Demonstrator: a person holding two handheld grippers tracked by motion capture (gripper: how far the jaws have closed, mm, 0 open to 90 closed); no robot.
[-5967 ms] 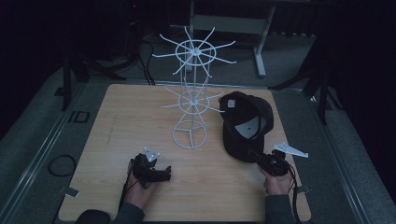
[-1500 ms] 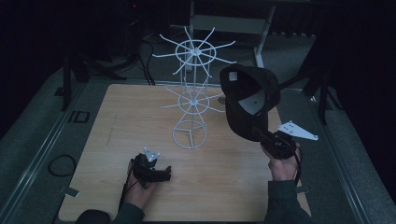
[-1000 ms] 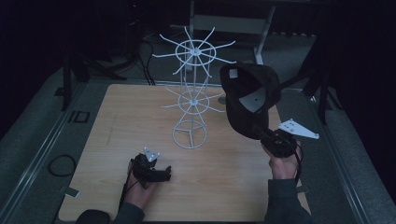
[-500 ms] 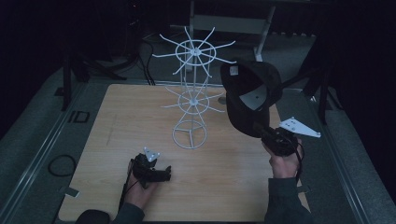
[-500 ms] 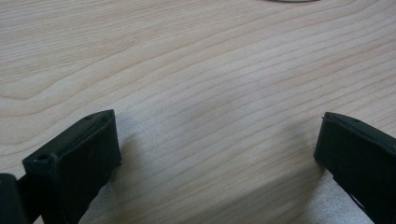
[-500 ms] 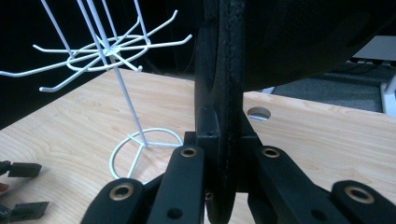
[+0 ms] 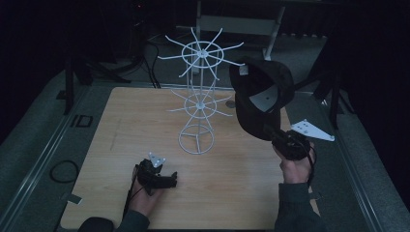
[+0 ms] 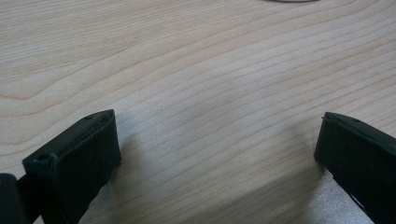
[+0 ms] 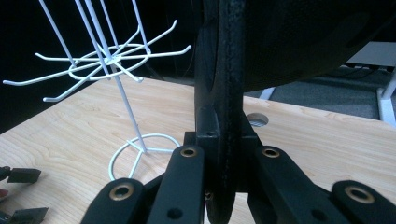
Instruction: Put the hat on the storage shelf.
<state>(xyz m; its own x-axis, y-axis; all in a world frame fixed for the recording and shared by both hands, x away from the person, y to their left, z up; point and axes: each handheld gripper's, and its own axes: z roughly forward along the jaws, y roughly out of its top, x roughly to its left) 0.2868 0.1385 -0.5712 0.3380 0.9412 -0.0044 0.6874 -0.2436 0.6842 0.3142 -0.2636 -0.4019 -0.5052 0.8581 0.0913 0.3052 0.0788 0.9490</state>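
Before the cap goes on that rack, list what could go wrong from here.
1. The right tongs pinch only the brim edge of the black cap, held in the air; its crown hangs to one side and might twist or slip out.
2. The white wire rack looks light on its small ring base; a push on a thin arm could tip it.
3. The left tongs rest open on the table, not steadying the rack.

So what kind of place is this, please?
Probably a lab or recording workspace, not a shop: a wooden table in a dark room, floor cables, and a lone white wire rack beside a black cap.
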